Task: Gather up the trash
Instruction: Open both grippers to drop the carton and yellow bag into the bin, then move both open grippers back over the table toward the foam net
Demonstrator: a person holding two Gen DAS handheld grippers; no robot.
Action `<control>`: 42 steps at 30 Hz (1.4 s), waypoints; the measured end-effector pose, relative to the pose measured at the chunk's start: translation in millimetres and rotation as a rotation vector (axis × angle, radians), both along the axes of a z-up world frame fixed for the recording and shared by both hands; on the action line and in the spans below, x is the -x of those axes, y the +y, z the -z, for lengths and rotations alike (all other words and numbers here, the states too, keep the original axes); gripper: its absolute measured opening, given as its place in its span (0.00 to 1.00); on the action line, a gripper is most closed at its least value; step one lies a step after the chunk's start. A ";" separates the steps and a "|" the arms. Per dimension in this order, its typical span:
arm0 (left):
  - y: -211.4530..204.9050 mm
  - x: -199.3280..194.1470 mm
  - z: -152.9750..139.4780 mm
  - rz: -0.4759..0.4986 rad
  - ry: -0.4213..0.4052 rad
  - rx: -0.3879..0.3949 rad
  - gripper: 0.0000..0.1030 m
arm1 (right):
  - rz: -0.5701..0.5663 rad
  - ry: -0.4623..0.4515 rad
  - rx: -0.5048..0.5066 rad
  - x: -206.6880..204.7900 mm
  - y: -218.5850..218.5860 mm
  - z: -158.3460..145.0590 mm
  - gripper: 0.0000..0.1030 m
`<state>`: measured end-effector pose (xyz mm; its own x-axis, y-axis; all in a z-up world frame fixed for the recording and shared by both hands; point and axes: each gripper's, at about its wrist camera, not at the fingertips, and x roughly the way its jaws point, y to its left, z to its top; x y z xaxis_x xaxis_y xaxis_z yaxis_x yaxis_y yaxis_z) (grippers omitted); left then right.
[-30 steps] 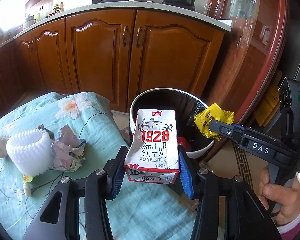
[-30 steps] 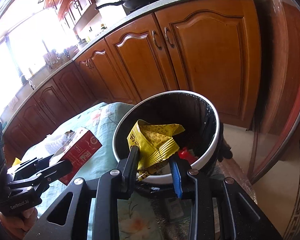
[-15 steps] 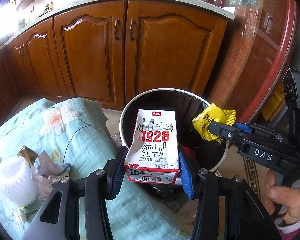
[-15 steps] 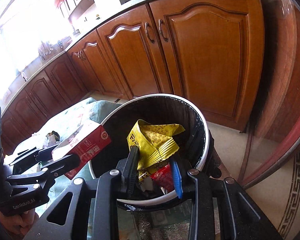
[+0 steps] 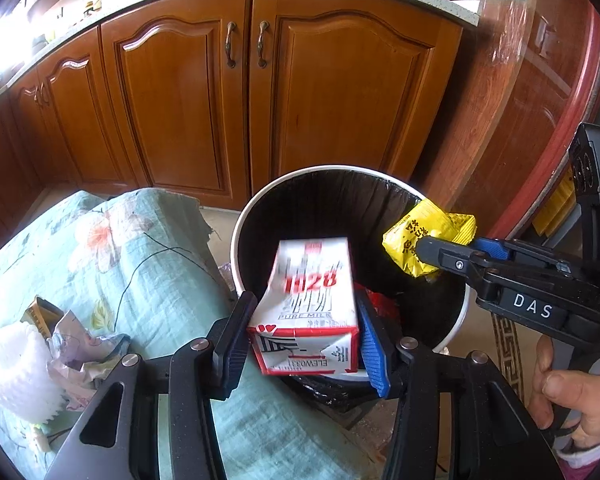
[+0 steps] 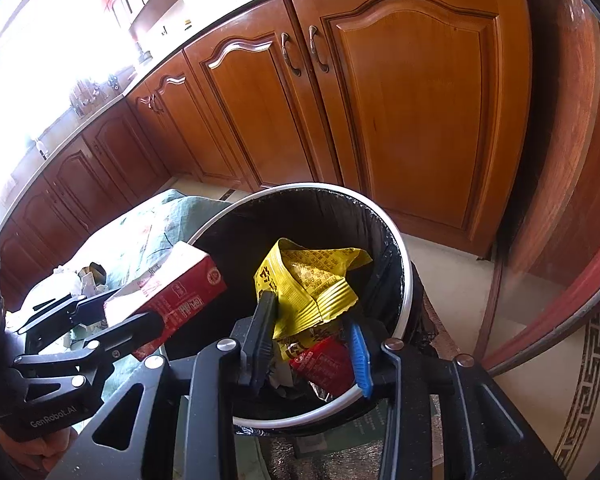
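Observation:
A white-rimmed bin (image 5: pixel 340 169) with a black liner stands beside the table. Over its near edge, my left gripper (image 5: pixel 304 312) has a red and white milk carton (image 5: pixel 312 288) between its jaws. The jaws are opening; the carton is blurred and tilted, with a gap at each pad. From the right wrist view the carton (image 6: pixel 172 292) juts over the bin rim (image 6: pixel 404 264). My right gripper (image 6: pixel 312 320) is over the bin with a crumpled yellow wrapper (image 6: pixel 312 280) between its opening jaws, leaning on the black pad and clear of the blue one. A red wrapper (image 6: pixel 320 364) lies inside.
The table's teal floral cloth (image 5: pixel 140 264) carries a white foam net (image 5: pixel 12 368) and crumpled paper (image 5: pixel 80 344) at the left. Brown wooden cabinets (image 5: pixel 240 100) stand close behind the bin. A person's hand (image 5: pixel 572 392) grips the right tool's handle.
Both grippers have moved further over the bin and widened. The carton has slipped and tilted between the left jaws, and the yellow wrapper has loosened in the right ones.

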<state>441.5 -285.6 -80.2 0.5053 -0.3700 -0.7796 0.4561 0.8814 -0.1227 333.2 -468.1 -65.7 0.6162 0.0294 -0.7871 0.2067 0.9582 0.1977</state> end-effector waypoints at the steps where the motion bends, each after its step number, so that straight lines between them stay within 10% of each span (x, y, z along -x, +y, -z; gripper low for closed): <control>1: 2.2 3.9 -1.8 -0.002 0.000 0.007 0.54 | 0.003 0.003 -0.006 -0.6 -1.6 0.4 0.46; 8: 17.8 25.3 -13.1 -0.036 -0.045 0.035 0.63 | 0.036 -0.033 -0.020 9.5 -5.8 -6.0 0.57; 14: 47.0 57.6 -12.3 -0.084 -0.051 0.072 0.69 | 0.061 -0.107 -0.084 33.1 3.2 -12.5 0.87; 42: 230.8 181.5 -7.5 -0.386 -0.002 0.178 0.73 | -0.142 -0.120 -0.213 72.2 159.3 3.4 0.93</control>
